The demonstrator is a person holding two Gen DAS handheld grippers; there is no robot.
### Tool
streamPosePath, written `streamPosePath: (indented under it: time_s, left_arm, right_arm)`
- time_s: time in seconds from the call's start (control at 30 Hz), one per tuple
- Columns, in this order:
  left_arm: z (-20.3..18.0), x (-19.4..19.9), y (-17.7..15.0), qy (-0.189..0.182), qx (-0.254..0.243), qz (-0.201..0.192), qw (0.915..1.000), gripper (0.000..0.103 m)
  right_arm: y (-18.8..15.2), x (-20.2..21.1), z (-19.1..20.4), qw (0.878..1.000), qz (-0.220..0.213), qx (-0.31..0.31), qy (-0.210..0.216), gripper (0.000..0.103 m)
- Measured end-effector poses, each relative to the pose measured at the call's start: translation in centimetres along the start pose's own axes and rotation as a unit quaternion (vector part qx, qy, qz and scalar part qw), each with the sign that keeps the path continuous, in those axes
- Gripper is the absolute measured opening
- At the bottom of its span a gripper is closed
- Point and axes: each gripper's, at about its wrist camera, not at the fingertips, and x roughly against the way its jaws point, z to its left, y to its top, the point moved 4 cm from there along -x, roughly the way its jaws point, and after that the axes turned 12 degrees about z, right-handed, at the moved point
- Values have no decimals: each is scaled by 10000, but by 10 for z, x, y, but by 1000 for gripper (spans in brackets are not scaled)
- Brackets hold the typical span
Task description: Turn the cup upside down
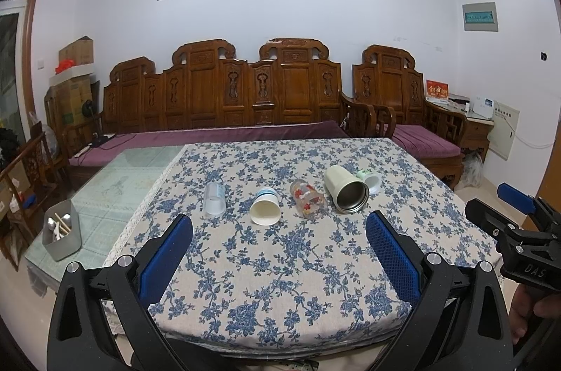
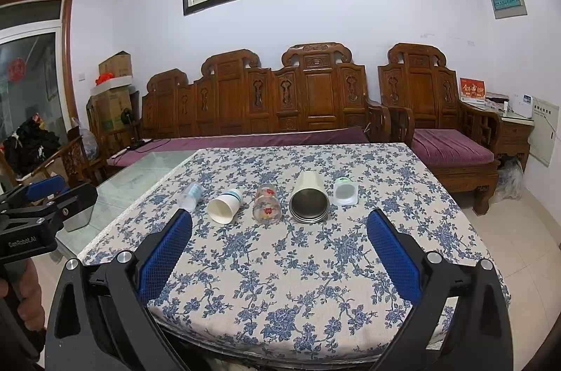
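Note:
Several cups lie on their sides in a row on the floral tablecloth (image 1: 280, 265): a clear plastic cup (image 1: 214, 198), a white paper cup (image 1: 265, 207), a glass with red flowers (image 1: 307, 199), a cream steel-lined tumbler (image 1: 345, 188) and a small white cup (image 1: 370, 181). In the right wrist view they are the clear cup (image 2: 191, 195), paper cup (image 2: 225, 205), glass (image 2: 267, 203), tumbler (image 2: 309, 197) and small cup (image 2: 345, 192). My left gripper (image 1: 279, 232) is open and empty, short of the row. My right gripper (image 2: 279, 230) is open and empty too.
A grey holder with chopsticks (image 1: 62, 234) stands on the glass table part (image 1: 115, 188) at left. A carved wooden sofa (image 1: 224, 97) and chair (image 1: 403, 97) stand behind the table. The right gripper's body (image 1: 519, 230) shows at the right edge of the left wrist view.

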Motion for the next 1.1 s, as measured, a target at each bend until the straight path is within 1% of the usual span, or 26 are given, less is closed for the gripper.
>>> streamPosePath:
  time_s: [0.77,0.87,1.1]
  left_arm:
    - [0,2,4,-10,-2,36,10000,95]
    - [1,-6,2,-50,4,135,9999,95]
    - [0,-45,-6,-209,-148,587,9979,95]
  right_arm:
    - [-2,0,2,10000,30,-17,11,101]
    - [-4,-4,-1,10000,86,-37,11,101]
    - [-12,-40,-17,9991,402,-101,-23,101]
